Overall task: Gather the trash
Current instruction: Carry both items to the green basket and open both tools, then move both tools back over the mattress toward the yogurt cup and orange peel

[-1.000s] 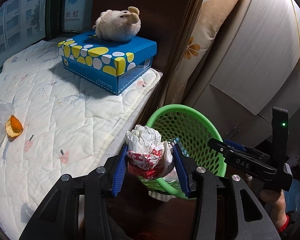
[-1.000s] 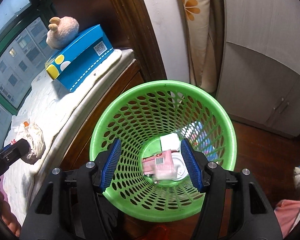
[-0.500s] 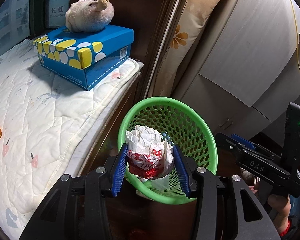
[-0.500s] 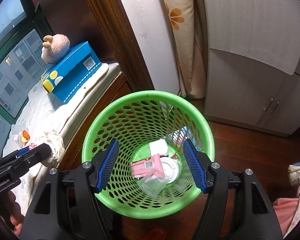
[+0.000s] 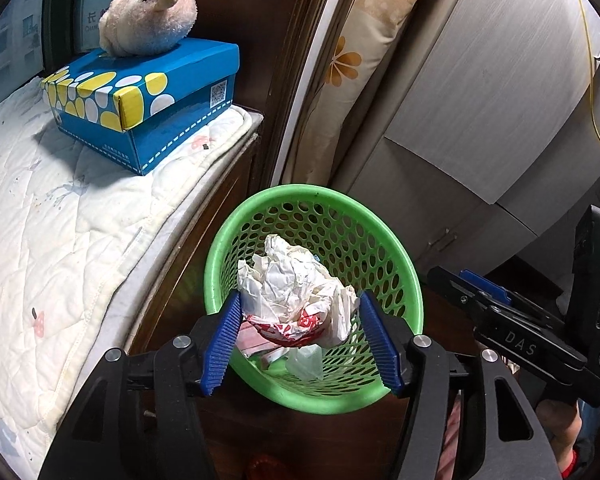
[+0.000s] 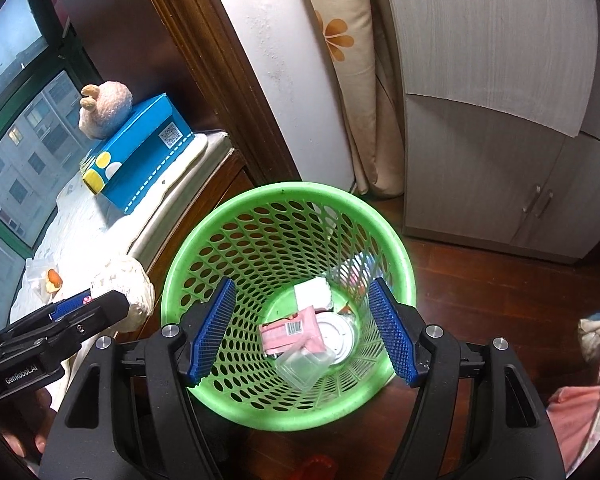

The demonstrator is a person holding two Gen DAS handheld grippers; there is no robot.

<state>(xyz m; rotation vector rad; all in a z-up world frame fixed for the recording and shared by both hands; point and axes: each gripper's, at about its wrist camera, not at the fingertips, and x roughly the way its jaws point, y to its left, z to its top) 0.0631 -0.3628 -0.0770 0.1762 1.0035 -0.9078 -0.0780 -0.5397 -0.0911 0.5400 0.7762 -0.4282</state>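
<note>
While the left gripper (image 5: pixel 298 338) clasps a crumpled wrapper (image 5: pixel 296 296), light, soft and springy, above the green basket (image 5: pixel 414 300), the right gripper (image 6: pixel 302 334) gapes empty.

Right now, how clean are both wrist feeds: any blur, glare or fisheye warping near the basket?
Left wrist: sharp on the crumpled wrapper and green basket; cabinet edges bow near the frame's border. Right wrist: basket crisp, its rim glows slightly oversaturated; window dim, no glare; corners vignetted black.
</note>
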